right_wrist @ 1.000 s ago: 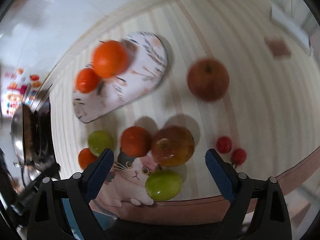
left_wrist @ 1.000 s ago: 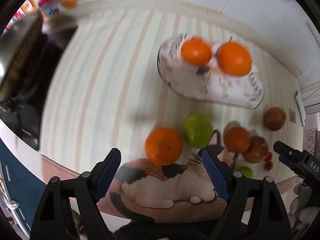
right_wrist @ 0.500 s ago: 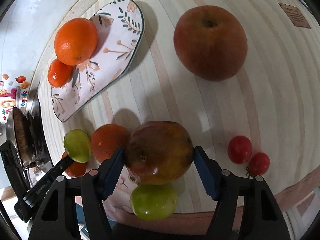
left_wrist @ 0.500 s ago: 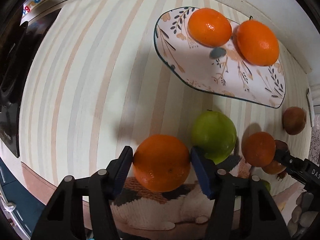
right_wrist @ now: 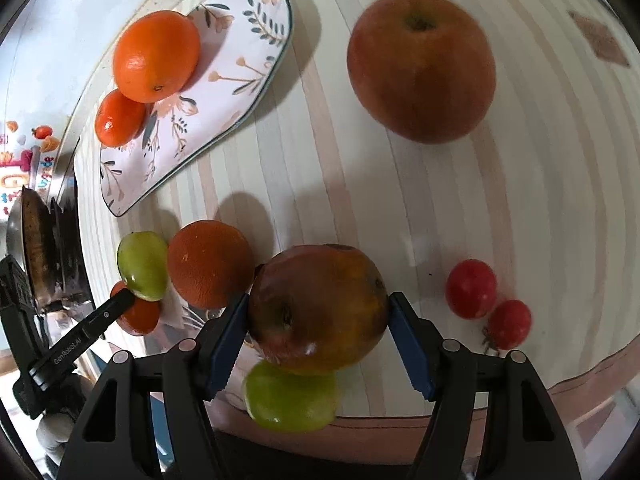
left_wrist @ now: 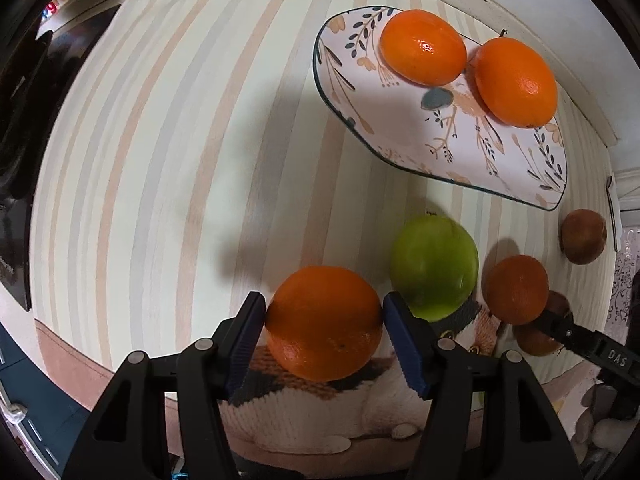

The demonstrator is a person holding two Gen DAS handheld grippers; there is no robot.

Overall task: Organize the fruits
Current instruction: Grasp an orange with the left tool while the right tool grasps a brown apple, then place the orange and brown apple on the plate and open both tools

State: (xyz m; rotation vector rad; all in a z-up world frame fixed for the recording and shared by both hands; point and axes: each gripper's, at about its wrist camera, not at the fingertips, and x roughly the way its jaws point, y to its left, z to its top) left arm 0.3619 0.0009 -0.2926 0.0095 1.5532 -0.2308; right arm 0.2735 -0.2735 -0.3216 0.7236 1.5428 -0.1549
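My left gripper (left_wrist: 324,334) is shut on an orange (left_wrist: 324,322), held just over the striped mat's front edge. A green apple (left_wrist: 434,266) and a darker orange (left_wrist: 516,290) lie to its right. A flowered plate (left_wrist: 404,128) at the back right holds two oranges (left_wrist: 422,52) (left_wrist: 516,82). My right gripper (right_wrist: 318,334) is shut on a red-orange apple (right_wrist: 318,306). Another green fruit (right_wrist: 290,398) sits under it. A large red apple (right_wrist: 420,66) lies far right, and the plate (right_wrist: 240,80) with oranges lies far left.
Two cherry tomatoes (right_wrist: 472,288) (right_wrist: 508,324) lie right of my right gripper. A cat picture (left_wrist: 320,412) marks the mat's front. A dark stove (left_wrist: 16,120) and a pan (right_wrist: 36,248) stand at the left. A white wall runs behind the counter.
Both grippers came down onto the fruit and closed, the left on the orange, the right on the red-orange apple. Both fruits now sit tight between the pads.
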